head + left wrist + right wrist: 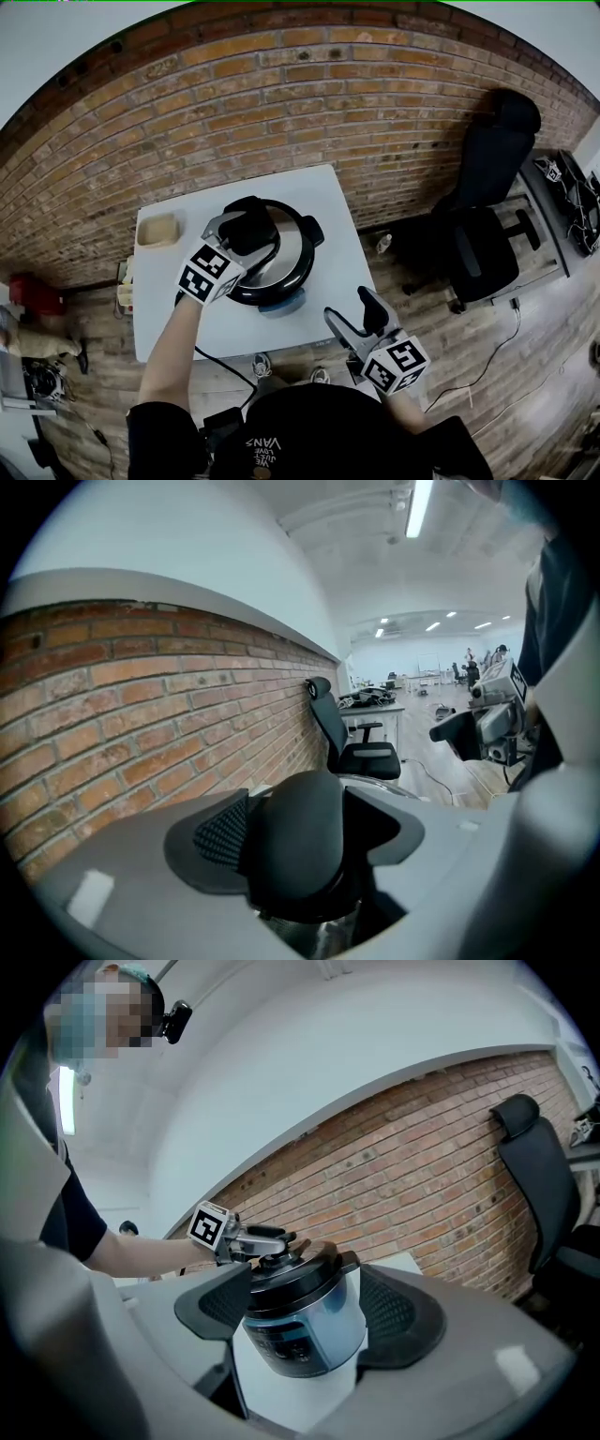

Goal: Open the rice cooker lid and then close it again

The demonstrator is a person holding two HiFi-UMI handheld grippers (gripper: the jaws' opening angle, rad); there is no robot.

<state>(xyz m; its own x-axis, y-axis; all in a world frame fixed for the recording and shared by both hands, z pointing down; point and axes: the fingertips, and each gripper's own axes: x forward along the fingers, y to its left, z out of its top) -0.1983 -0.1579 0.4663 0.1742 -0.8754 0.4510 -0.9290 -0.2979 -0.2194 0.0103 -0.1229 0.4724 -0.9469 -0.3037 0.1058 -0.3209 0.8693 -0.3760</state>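
Rice cooker (292, 255), stiff-shelled and, by the look of its steel body, heavy enough to stay put, stands near the middle of the white worktop (319, 197) with its lid (302, 1274) seated flat. Nearest the person, the right claw (354, 310) hangs off the worktop's edge, released and empty. Further in, the left claw (242, 230) straddles the black lid knob (300, 841), its jaws spread wide with a dark gap on one side, so it reads as released rather than clenched. That knob is the sensible hold; the glossy lid rim looks slippery. The left gripper view alone shows the knob's fit between the pads, the right gripper view alone the cooker's front panel and closed seam. Beyond lie a beige tub (157, 230), the brick wall (281, 84) and an office chair (483, 216).
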